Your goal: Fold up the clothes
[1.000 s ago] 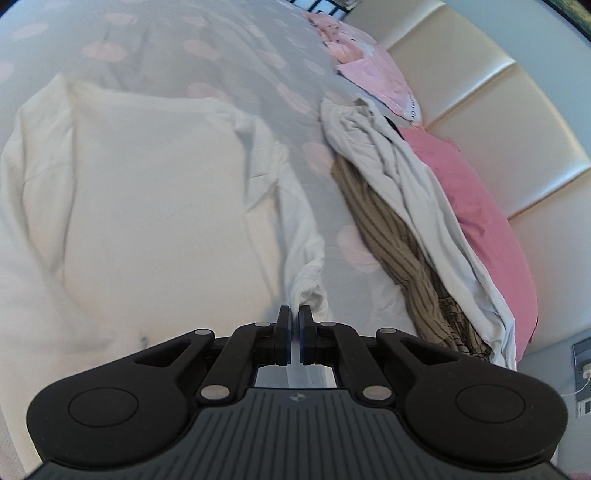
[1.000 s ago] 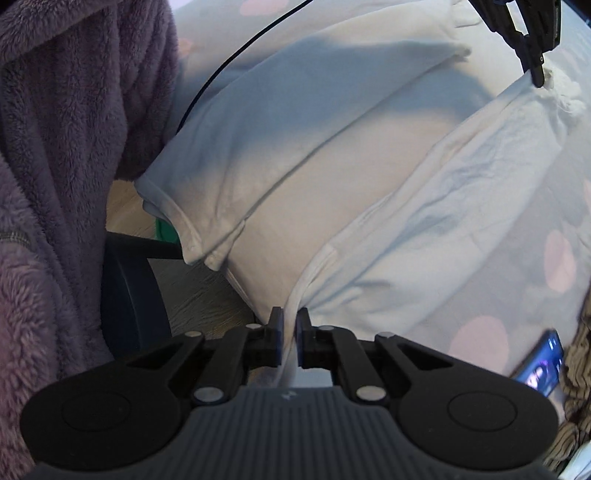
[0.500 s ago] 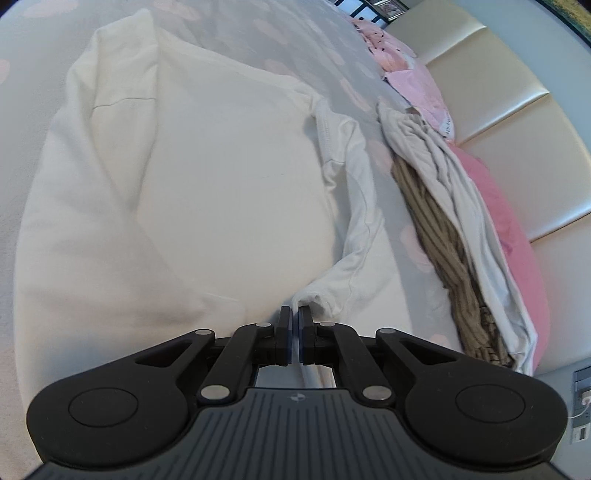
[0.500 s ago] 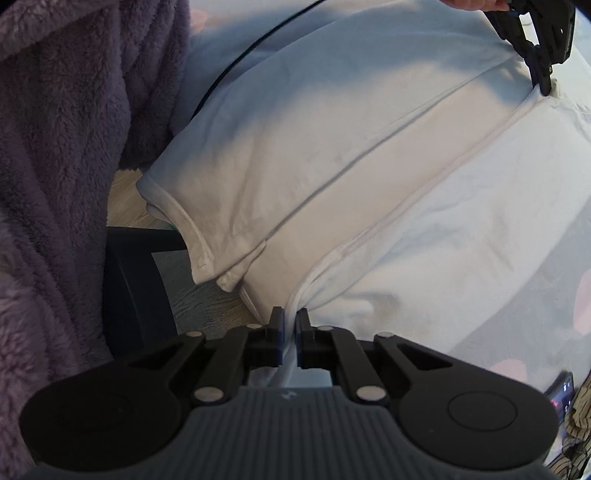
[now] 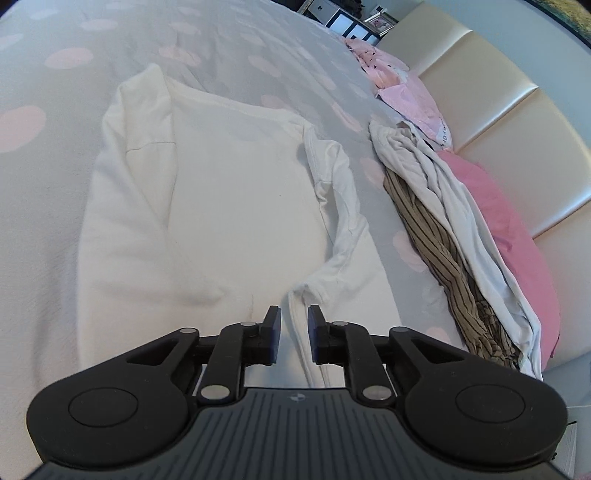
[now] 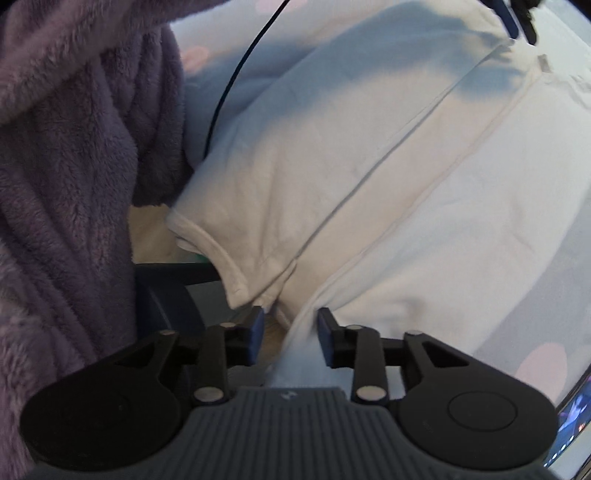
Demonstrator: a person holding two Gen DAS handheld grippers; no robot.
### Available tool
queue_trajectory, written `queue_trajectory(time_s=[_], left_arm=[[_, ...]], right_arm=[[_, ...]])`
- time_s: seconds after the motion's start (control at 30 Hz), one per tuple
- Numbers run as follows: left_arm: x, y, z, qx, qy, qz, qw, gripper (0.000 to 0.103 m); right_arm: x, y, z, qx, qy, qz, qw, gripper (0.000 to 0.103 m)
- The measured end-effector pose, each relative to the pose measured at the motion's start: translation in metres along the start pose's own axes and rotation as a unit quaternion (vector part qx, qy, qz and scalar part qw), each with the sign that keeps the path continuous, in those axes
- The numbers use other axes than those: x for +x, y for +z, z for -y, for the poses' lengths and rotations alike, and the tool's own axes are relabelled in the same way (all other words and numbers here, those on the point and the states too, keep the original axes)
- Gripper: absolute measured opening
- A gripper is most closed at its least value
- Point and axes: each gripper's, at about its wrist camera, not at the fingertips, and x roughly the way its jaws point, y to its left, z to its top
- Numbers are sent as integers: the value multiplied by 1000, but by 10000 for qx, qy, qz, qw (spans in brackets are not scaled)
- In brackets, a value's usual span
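Note:
A white long-sleeved shirt (image 5: pixel 229 206) lies flat on the bed, its left side folded in and its right sleeve (image 5: pixel 343 206) bent along the body. My left gripper (image 5: pixel 294 325) hovers at the shirt's near edge. Its jaws are opening, and a narrow fold of white cloth runs between the pads without being pinched. In the right wrist view the shirt (image 6: pixel 369 184) hangs over the bed edge. My right gripper (image 6: pixel 290 325) is opening too, with a ridge of cloth loose between its fingers. The left gripper (image 6: pixel 517 22) shows at the top right.
A brown striped garment (image 5: pixel 428 236) and a pale grey one (image 5: pixel 454 206) are heaped along a pink pillow (image 5: pixel 506 229) by the cream headboard (image 5: pixel 517 122). A person's purple fleece sleeve (image 6: pixel 74 166), a black cable (image 6: pixel 236 74), a dark chair (image 6: pixel 166 295) and a phone (image 6: pixel 572 413) surround the right gripper.
Both grippers were shut on the shirt's edge and have now parted their jaws. The carried side of the shirt has come to lie over the body, and the left gripper has shifted along it.

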Motion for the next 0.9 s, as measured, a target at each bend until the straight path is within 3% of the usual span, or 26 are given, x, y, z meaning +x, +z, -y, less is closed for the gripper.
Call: queue_trajectory(time_s=[0.2, 0.4, 0.5, 0.63, 0.7, 0.77, 0.9], left_arm=[[-29, -37, 23, 477, -26, -260, 9985, 14], [-55, -97, 56, 1118, -196, -652, 9914, 14], [-63, -131, 66, 1092, -212, -946, 9893, 24], [-68, -173, 78, 863, -366, -1257, 9876, 34], [-68, -192, 84, 749, -440, -1397, 9864, 44], [-68, -210, 90, 653, -479, -1543, 9847, 45], [-55, -238, 94, 469, -420, -1864, 9805, 47]], right_arm=[[-7, -35, -3, 182, 230, 153, 9995, 41], [-31, -73, 14, 538, -192, 655, 9962, 41], [-37, -88, 26, 629, -561, 746, 9936, 41], [-29, -98, 29, 321, -878, 581, 9939, 41], [-18, -102, 27, -32, -1075, 437, 9932, 42], [-9, -112, 20, -466, -1329, 357, 9894, 45], [4, -121, 22, -1035, -1641, 389, 9802, 43]])
